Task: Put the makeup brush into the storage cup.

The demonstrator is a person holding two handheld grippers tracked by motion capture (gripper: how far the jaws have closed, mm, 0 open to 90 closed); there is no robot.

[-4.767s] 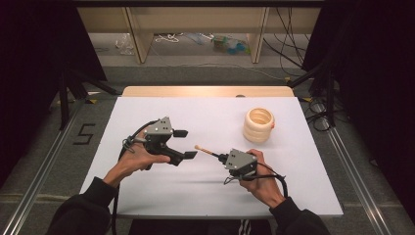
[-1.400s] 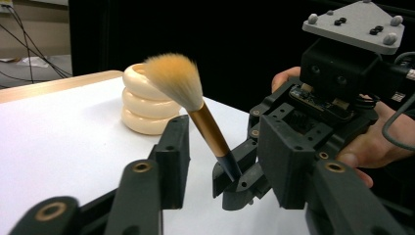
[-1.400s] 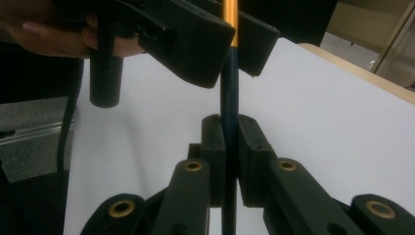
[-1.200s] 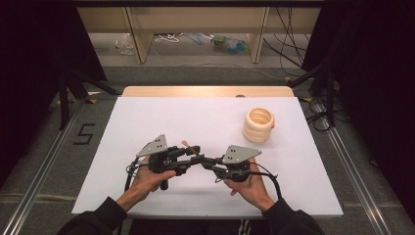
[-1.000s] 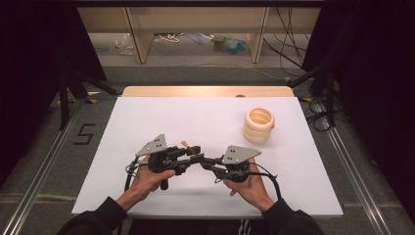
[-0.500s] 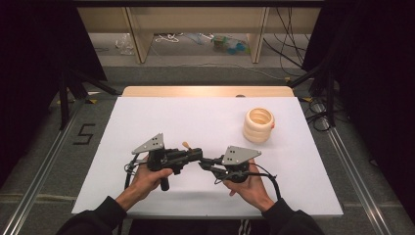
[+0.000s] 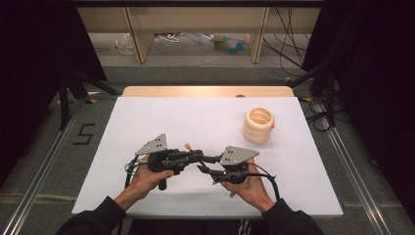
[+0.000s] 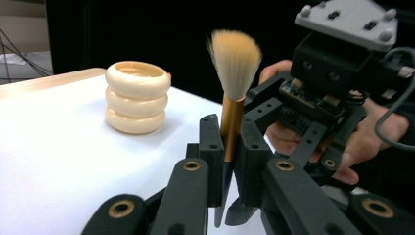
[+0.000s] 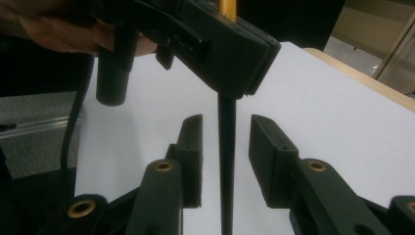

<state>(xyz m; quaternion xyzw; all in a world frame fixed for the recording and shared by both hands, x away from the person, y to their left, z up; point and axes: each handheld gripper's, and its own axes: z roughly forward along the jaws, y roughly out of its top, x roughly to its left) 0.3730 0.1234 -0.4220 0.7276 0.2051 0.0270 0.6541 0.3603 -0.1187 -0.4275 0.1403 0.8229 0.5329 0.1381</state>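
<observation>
Two hand-held grippers meet above the white bench [image 7: 147, 122]: left hand-held gripper [image 8: 230, 147] clamps the gold-ferruled, pale-bristled makeup brush [image 8: 234, 83]; right hand-held gripper [image 9: 225, 161], jaws just opened, straddles its black handle untouched.

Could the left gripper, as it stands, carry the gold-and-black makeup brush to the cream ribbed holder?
Probably yes. The left gripper is shut on the makeup brush, the right gripper has just been opening and its pads stand off the handle, and bare white table lies between it and the cream ribbed holder.
</observation>
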